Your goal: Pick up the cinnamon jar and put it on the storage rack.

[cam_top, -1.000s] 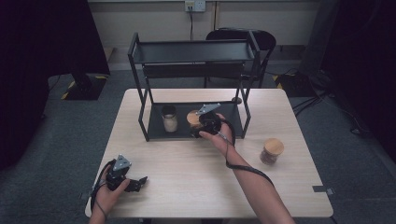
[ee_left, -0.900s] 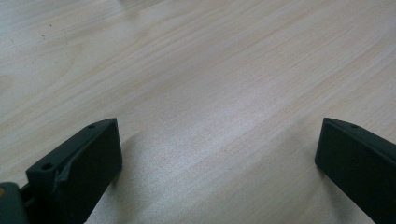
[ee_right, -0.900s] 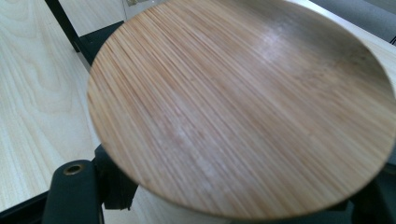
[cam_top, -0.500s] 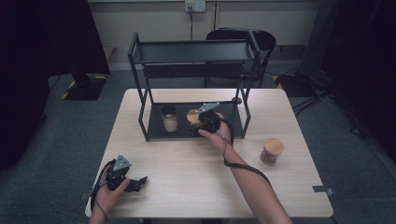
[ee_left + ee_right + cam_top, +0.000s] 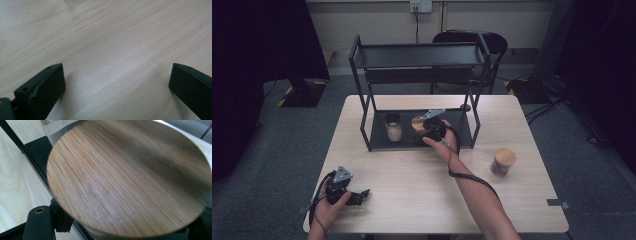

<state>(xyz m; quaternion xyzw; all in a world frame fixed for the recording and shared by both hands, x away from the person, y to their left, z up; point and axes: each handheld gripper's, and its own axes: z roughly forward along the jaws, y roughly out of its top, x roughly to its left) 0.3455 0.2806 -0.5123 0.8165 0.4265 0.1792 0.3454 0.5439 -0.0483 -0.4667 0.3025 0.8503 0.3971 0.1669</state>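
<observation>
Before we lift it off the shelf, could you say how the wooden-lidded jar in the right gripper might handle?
The jar looks like clear glass, so probably fragile and slippery. Its broad wooden lid may sit loose.

It looks like a lab or test room set up for recording, not a home. 1 pale wooden table (image 5: 412, 200) stands alone on grey carpet (image 5: 262, 165), with black curtains (image 5: 257, 60) hanging at both sides. Yellow-and-black hazard tape (image 5: 285, 95) marks the floor by a stand base. A wall socket (image 5: 421, 6) with a cable sits on the plain back wall, and 1 black chair (image 5: 497, 42) waits behind the table.
</observation>
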